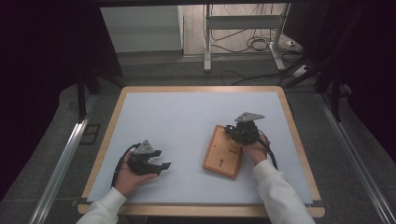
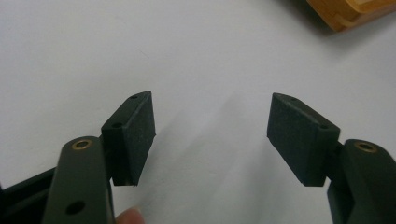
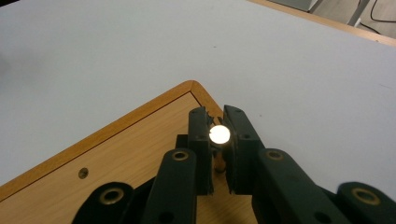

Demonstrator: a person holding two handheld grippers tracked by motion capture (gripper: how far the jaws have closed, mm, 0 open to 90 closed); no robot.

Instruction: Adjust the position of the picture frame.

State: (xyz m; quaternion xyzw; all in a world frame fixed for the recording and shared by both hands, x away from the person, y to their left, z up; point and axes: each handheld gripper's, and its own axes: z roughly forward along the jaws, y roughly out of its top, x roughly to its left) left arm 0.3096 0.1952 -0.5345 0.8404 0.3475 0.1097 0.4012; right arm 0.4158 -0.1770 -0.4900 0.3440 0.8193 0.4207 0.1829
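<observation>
Bench [image 1: 187, 121], white top: wooden tray [image 1: 219, 156] right of centre.
Right gripper [image 3: 219, 140] jaws narrow, pinching a small round peg [image 3: 219, 134] over tray's far corner; left gripper [image 2: 210, 135] jaws wide, empty, well apart from tray.

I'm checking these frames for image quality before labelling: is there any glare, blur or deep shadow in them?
Right gripper view: a blown-out white spot glares between the right gripper jaws, its detail lost. Left gripper view: soft focus on the wooden tray corner, and the left gripper casts a faint shadow. High view: the surroundings of the table are near black.
</observation>
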